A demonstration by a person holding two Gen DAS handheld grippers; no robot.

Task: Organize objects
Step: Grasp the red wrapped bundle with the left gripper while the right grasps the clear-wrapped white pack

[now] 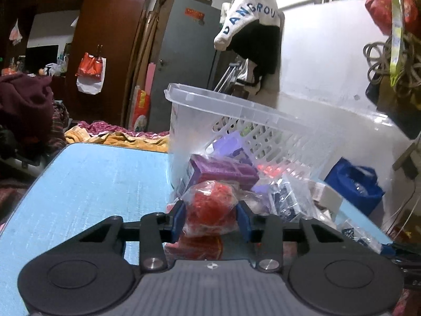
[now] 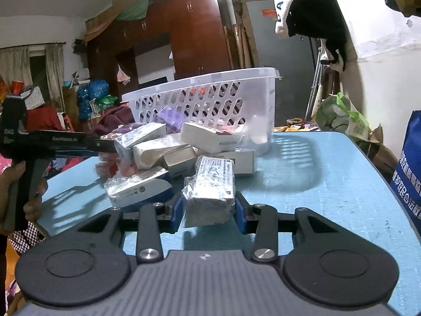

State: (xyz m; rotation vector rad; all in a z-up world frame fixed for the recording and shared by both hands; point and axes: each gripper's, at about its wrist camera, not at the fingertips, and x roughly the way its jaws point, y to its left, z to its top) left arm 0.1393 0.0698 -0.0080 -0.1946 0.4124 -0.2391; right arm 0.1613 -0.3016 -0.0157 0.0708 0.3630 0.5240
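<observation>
A clear slotted plastic basket (image 1: 236,121) lies tipped on its side on the blue table (image 1: 92,179), with boxes spilling from its mouth. My left gripper (image 1: 210,220) is shut on a red item wrapped in clear plastic (image 1: 210,208), held just above the table in front of a purple box (image 1: 223,171). In the right wrist view the basket (image 2: 205,100) lies behind a pile of white and grey boxes (image 2: 168,150). My right gripper (image 2: 209,210) is shut on a plastic-wrapped white box (image 2: 210,194), near the pile. The left gripper (image 2: 110,144) reaches into the pile from the left.
A blue-and-white wrapped box (image 2: 139,187) lies left of the right gripper. A blue bag (image 2: 407,163) hangs at the table's right edge. A bed with clothes (image 1: 31,110) sits beyond the table's far-left edge. A wall with hanging clothes (image 1: 252,26) stands behind the basket.
</observation>
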